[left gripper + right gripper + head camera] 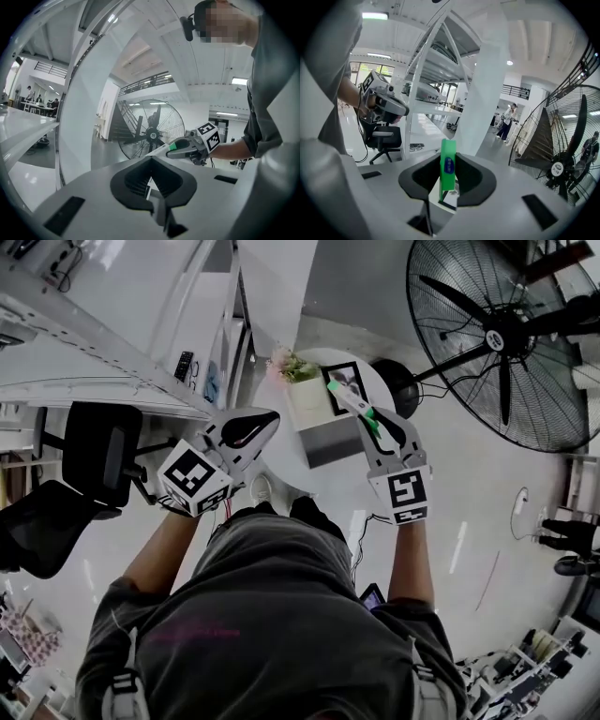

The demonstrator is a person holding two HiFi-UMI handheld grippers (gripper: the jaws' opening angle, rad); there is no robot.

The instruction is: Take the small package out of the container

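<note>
My right gripper (367, 418) is shut on a small green-and-white package (349, 399), held in the air above a white box-like container (309, 407) on a small round table (373, 379). In the right gripper view the package (448, 168) stands upright between the black pads, its green end up. The left gripper (267, 420) hovers left of the container, its jaws meeting at the tips with nothing in them. In the left gripper view its own jaws (151, 161) look closed, and beyond them I see the right gripper (185, 149) carrying the package.
A bunch of flowers (292, 367) and a black-framed picture (345, 381) sit by the container. A large floor fan (506, 334) stands at the right. A black office chair (98, 451) and a white shelf frame (94, 324) are at the left.
</note>
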